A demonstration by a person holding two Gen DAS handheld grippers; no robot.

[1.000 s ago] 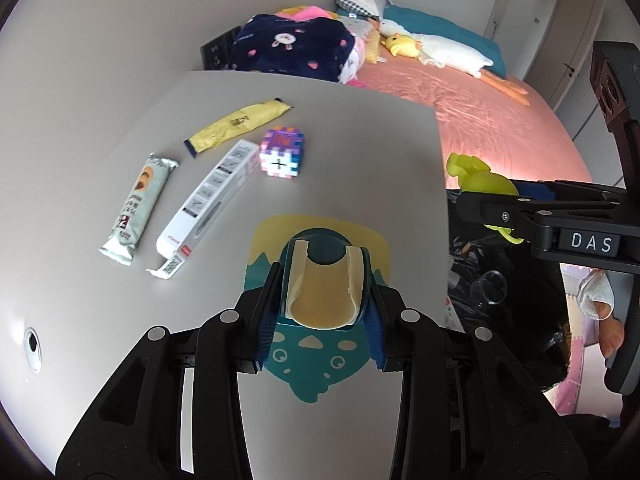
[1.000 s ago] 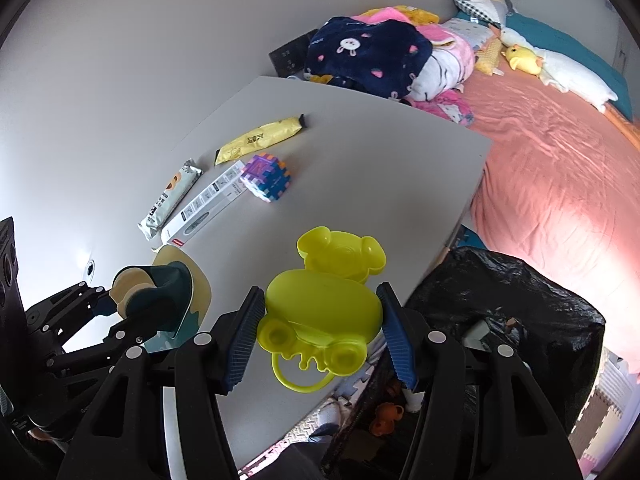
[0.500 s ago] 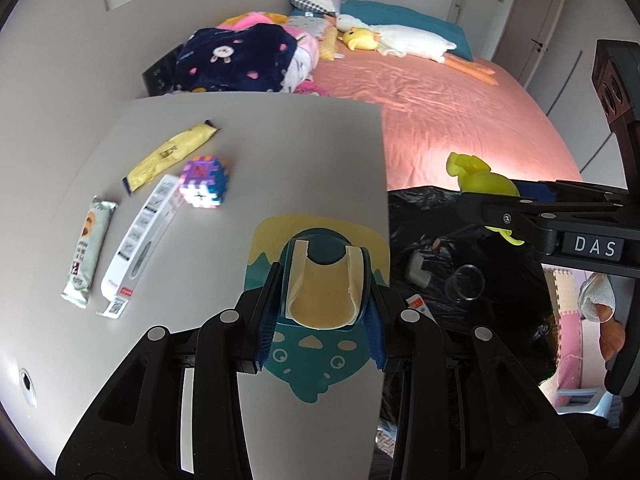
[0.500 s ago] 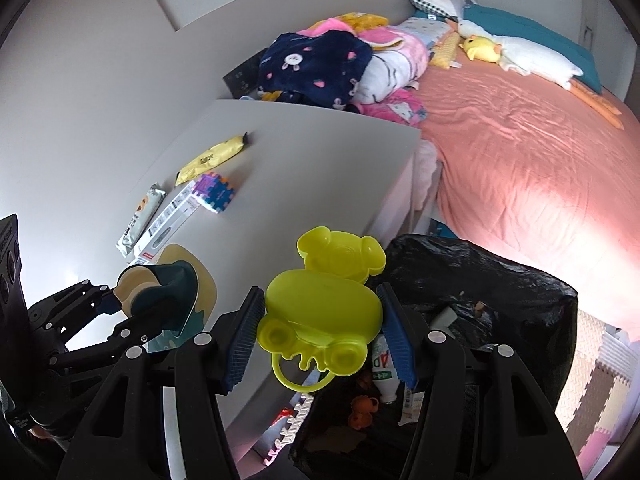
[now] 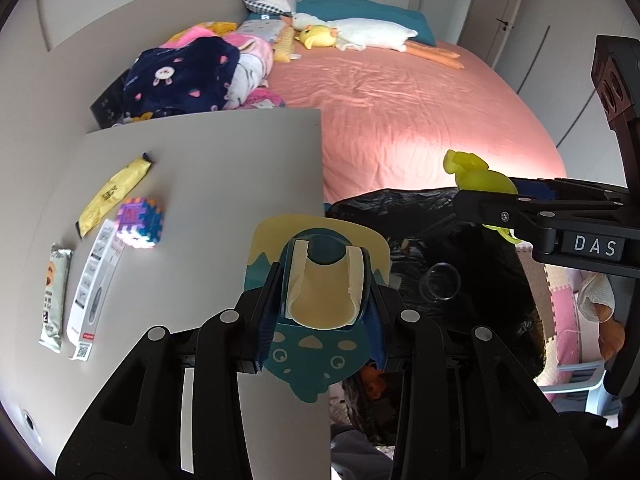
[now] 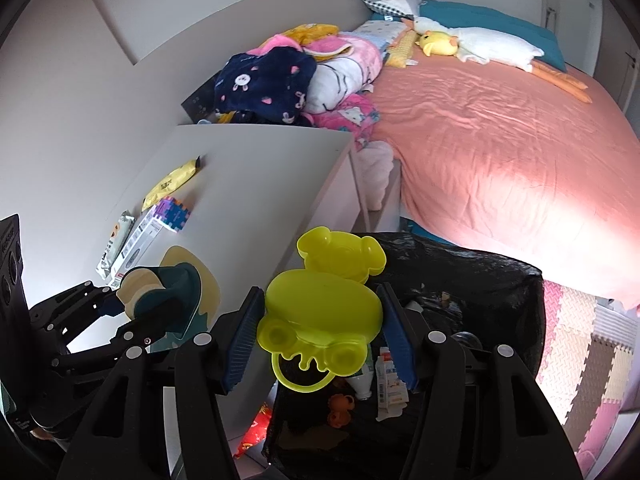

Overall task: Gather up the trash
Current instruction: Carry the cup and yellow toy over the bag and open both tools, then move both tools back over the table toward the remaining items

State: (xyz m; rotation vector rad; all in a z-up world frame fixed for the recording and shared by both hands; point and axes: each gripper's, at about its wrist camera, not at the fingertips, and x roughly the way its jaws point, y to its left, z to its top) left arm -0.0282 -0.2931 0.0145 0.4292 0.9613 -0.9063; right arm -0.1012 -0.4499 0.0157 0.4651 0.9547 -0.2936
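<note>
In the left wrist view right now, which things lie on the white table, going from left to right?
Grey-green snack bar → white carton → yellow sachet → colourful puzzle cube. The sachet lies farther back than the others.

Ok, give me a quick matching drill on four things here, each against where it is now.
1. teal and cream paper cup
2. yellow-green bear-shaped plastic mould
3. purple and blue foam puzzle cube
4. small orange bear figure

a. lying on the grey table
b. inside the black trash bag
c. in the left claw
d. in the right claw

Pairs: 1-c, 2-d, 3-a, 4-b
</note>
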